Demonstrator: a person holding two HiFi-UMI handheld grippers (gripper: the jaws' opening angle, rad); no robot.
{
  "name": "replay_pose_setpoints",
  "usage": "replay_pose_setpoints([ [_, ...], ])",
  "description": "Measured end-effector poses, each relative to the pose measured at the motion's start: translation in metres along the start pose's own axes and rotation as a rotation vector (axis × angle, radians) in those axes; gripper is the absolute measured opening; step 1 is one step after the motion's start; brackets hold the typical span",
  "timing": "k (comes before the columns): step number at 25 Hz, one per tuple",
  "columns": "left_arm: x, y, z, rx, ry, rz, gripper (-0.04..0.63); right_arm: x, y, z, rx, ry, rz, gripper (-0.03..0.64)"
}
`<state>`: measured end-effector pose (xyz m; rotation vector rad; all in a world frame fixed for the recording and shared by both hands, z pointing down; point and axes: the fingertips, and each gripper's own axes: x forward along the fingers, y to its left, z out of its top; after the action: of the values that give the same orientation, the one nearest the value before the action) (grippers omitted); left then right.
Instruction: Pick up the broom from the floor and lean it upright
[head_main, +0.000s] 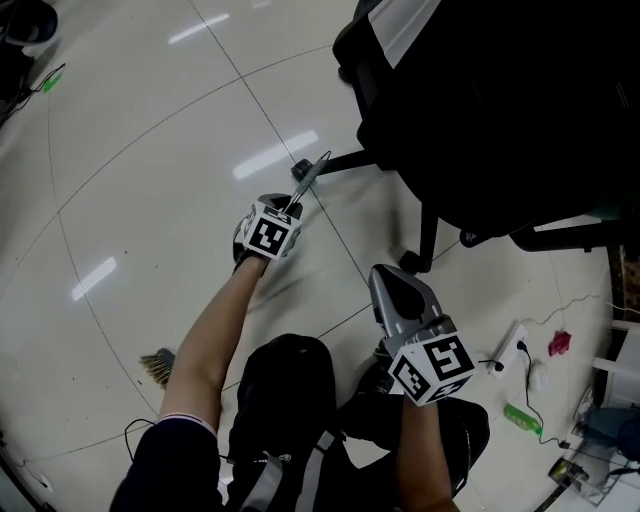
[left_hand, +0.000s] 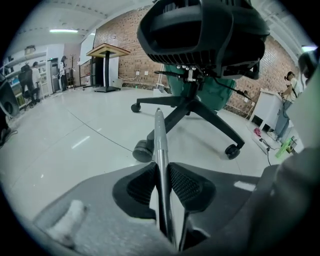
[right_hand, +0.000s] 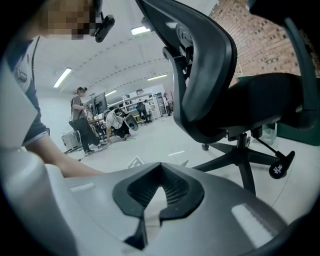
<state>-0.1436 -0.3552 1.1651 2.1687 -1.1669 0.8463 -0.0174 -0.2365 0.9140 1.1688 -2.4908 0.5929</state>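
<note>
The broom's grey metal handle (left_hand: 159, 140) runs straight out between the pads of my left gripper (left_hand: 161, 172), which press on it from both sides. In the head view that left gripper (head_main: 290, 205) is low over the floor, and the handle's tip (head_main: 312, 176) points toward the chair base. The broom's bristles (head_main: 158, 367) lie on the floor behind my left arm; the stretch of handle between is hidden by the arm. My right gripper (head_main: 385, 275) hangs to the right near my knee, with its jaw tips together (right_hand: 160, 172) and nothing between them.
A black office chair (head_main: 480, 120) stands close ahead; one caster (left_hand: 142, 151) sits right beside the handle tip. A white power strip (head_main: 510, 352), cables and a green bottle (head_main: 522, 418) lie at the right. People work at desks (right_hand: 117, 122) far off.
</note>
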Motion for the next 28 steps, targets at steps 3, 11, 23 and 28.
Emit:
replay_pose_setpoints([
  [3,-0.031,0.001,0.016,-0.007,-0.024,0.000,0.087,-0.006,0.008,0.022,-0.016,-0.016,0.021,0.006],
  [11,-0.156,-0.005,0.081,-0.016,-0.046,0.022,0.089,-0.060,0.056,0.131,-0.026,-0.051,0.131,0.006],
  [23,-0.358,-0.027,0.176,-0.008,-0.075,0.063,0.089,-0.140,0.137,0.256,-0.063,0.068,0.287,0.006],
  [28,-0.419,-0.052,0.207,0.013,-0.079,0.061,0.087,-0.172,0.160,0.293,-0.094,0.093,0.342,0.006],
])
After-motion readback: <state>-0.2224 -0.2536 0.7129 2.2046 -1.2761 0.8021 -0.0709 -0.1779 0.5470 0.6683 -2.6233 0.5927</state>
